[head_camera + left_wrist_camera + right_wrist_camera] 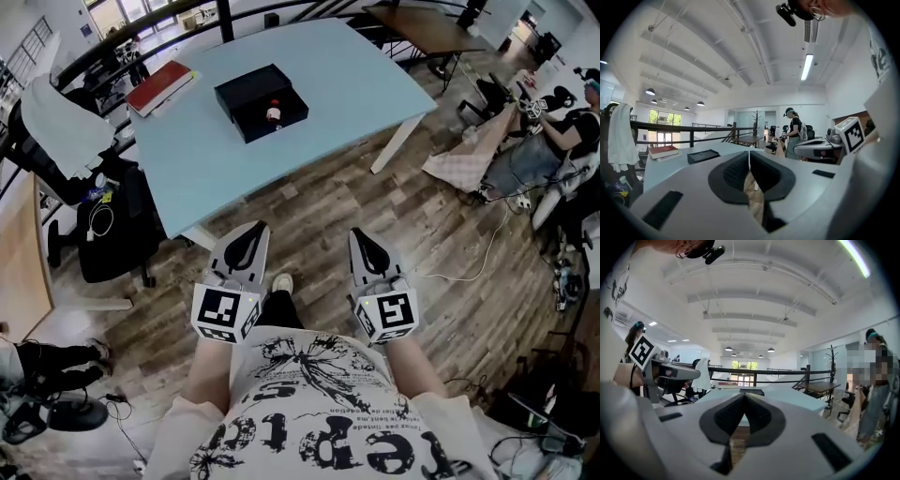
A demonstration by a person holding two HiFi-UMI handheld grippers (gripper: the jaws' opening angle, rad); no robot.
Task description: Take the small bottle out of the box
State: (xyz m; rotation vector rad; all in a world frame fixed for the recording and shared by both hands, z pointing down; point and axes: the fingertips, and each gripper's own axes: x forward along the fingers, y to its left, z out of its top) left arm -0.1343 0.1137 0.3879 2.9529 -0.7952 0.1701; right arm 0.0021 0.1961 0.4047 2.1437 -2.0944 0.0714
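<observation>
1. Head view: shot from the person's head, steeply downward. The counter (328, 66) lies well off at 12 o'clock, with the left gripper (254, 230) and right gripper (360, 234) close below centre.
2. Left gripper view: low and near level along its own jaws. The counter spreads toward 9 o'clock and the right gripper sits at 3 o'clock.
3. Right gripper view: low and level, counter dead ahead, left gripper at 9 o'clock.
4. All three views share the counter and its box (261, 101).

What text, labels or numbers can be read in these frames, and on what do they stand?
No text reads clearly.
White shirt: large black gothic lettering, seen upside down, not reliably legible.
Black-and-white marker cubes: square code patterns, no letters.
Flat red book, open black box, small bottle inside it: any print too small to read.
</observation>
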